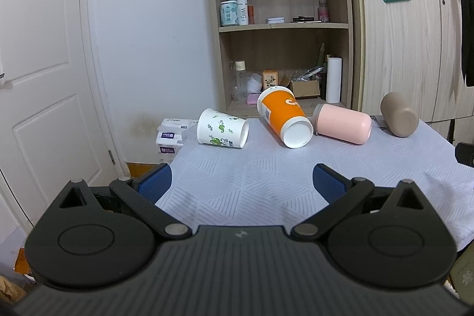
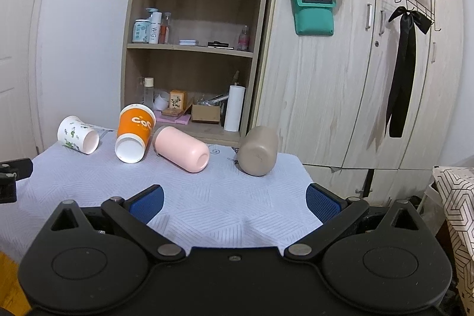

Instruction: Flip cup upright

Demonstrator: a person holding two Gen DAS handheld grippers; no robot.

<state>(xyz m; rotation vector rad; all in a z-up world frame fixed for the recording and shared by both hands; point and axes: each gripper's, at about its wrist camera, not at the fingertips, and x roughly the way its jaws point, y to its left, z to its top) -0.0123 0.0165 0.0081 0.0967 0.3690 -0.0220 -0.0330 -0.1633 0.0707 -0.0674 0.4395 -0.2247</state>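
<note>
Several cups lie on their sides in a row on the table's pale cloth (image 1: pixel 251 176): a white floral paper cup (image 1: pixel 222 128) (image 2: pixel 77 138) at left, an orange paper cup (image 1: pixel 284 116) (image 2: pixel 134 133), a pink cup (image 1: pixel 343 123) (image 2: pixel 182 148), and a brown cup (image 1: pixel 399 114) (image 2: pixel 258 150) at right. My left gripper (image 1: pixel 242 182) is open and empty, hovering over the table's near side, short of the floral and orange cups. My right gripper (image 2: pixel 234 202) is open and empty, short of the pink and brown cups.
A wooden shelf unit (image 1: pixel 281 25) with bottles and boxes stands right behind the table. Wardrobe doors (image 2: pixel 370 79) are at right, a white door (image 1: pixel 44 64) at left. Tissue packs (image 1: pixel 171 135) sit beyond the table's left edge. The left gripper's body (image 2: pixel 11 176) shows at the right view's left edge.
</note>
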